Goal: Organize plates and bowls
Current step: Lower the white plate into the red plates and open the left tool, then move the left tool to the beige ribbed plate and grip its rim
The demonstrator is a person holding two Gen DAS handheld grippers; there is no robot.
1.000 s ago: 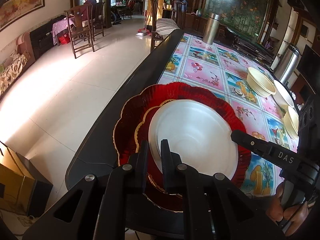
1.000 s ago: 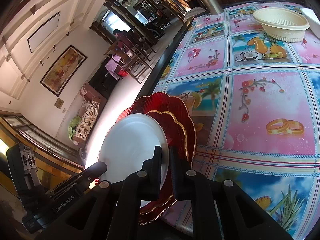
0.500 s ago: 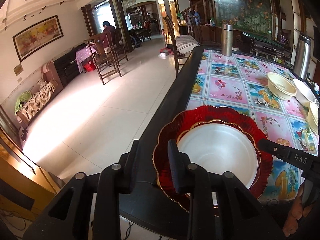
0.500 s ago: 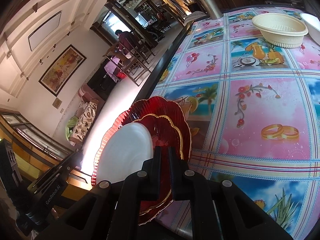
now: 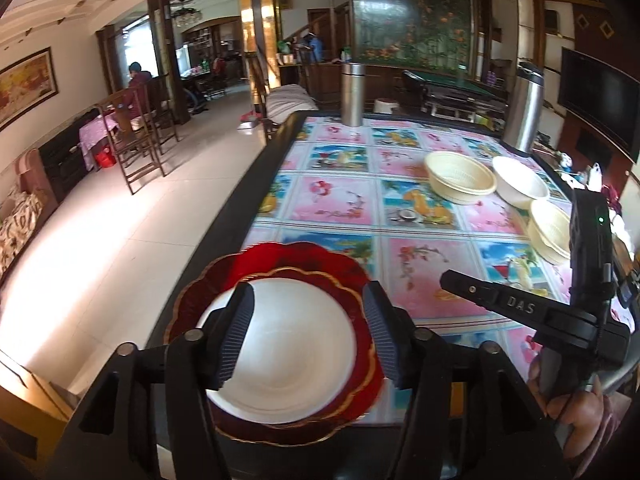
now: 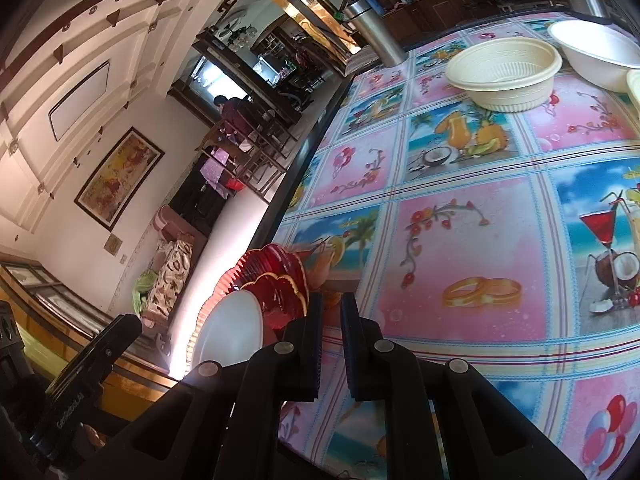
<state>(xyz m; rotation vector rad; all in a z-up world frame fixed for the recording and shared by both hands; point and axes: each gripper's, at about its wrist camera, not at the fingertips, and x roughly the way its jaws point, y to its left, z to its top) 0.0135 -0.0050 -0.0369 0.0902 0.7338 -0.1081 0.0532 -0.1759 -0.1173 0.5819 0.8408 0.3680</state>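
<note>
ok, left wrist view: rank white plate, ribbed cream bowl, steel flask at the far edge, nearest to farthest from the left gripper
1. white plate, just beyond the left gripper, on the red plates.
2. ribbed cream bowl, mid-table, right.
3. steel flask, far edge, centre.

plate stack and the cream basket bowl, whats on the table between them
Nothing: in the left wrist view only bare patterned tablecloth runs from the plate stack to the cream basket bowl.

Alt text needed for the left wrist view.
The left gripper, jaws opening with nothing gripped, hovers over a white plate stacked on two red plates at the table edge; cream bowls sit farther back.
</note>
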